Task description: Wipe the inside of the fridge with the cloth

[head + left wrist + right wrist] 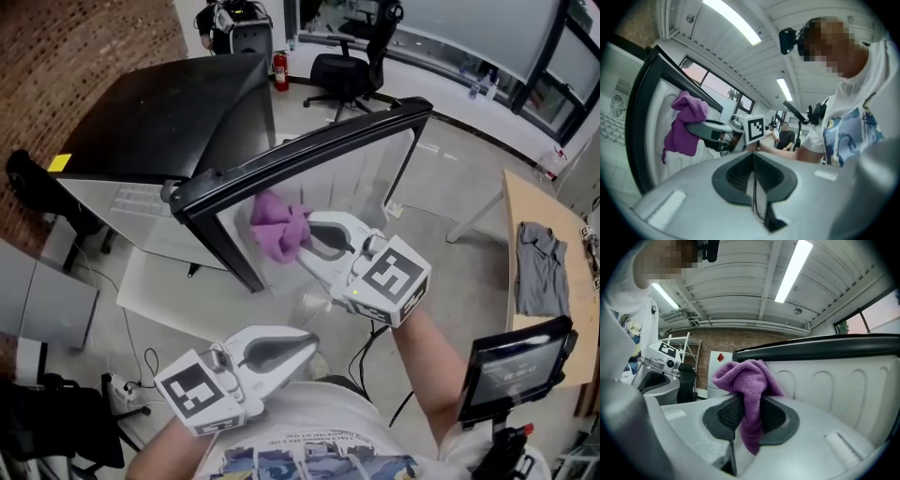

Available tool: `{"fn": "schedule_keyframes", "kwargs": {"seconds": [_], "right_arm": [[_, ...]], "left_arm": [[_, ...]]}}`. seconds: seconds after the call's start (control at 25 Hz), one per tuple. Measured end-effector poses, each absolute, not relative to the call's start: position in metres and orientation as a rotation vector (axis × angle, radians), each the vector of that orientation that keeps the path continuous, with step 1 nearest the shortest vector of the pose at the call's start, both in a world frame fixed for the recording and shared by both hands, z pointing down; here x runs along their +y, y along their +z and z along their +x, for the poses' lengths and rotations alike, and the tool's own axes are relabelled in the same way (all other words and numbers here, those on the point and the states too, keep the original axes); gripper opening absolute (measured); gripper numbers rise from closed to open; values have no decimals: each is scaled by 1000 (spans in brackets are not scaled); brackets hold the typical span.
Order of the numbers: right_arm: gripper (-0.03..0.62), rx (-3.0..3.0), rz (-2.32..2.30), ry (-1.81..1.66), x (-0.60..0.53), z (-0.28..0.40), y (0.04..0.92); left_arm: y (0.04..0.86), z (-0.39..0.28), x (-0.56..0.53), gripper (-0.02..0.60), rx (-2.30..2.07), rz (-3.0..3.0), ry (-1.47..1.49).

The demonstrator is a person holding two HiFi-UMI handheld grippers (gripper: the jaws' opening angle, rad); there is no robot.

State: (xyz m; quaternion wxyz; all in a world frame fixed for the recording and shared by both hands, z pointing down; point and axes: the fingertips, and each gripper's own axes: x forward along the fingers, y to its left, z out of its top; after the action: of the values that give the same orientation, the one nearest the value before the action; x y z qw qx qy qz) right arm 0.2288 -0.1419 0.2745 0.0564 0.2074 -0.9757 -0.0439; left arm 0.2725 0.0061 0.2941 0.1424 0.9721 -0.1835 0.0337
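Black-topped fridge (159,122) stands with its door (309,155) swung open, white inner liner facing you. Your right gripper (302,244) is clamped on the purple cloth (277,225), held close to that liner below the door's dark rim; contact cannot be confirmed. Your left gripper (305,345) hangs lower, near your body, jaws pressed together with nothing between them.

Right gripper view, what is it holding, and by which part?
The right tongs pinch the purple cloth across its bunched middle, with cloth sticking out on both sides.
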Motion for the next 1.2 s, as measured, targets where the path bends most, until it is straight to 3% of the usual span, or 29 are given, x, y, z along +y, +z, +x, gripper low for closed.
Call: {"fn": "schedule_keyframes", "kwargs": {"seconds": [0.32, 1.2], "right_arm": [[80, -2939, 592, -149, -145, 205, 289], [80, -2806, 978, -128, -213, 326, 306]], "left_arm": [[292, 253, 7, 5, -584, 2800, 103], [306, 292, 4, 5, -484, 2815, 98]]}}
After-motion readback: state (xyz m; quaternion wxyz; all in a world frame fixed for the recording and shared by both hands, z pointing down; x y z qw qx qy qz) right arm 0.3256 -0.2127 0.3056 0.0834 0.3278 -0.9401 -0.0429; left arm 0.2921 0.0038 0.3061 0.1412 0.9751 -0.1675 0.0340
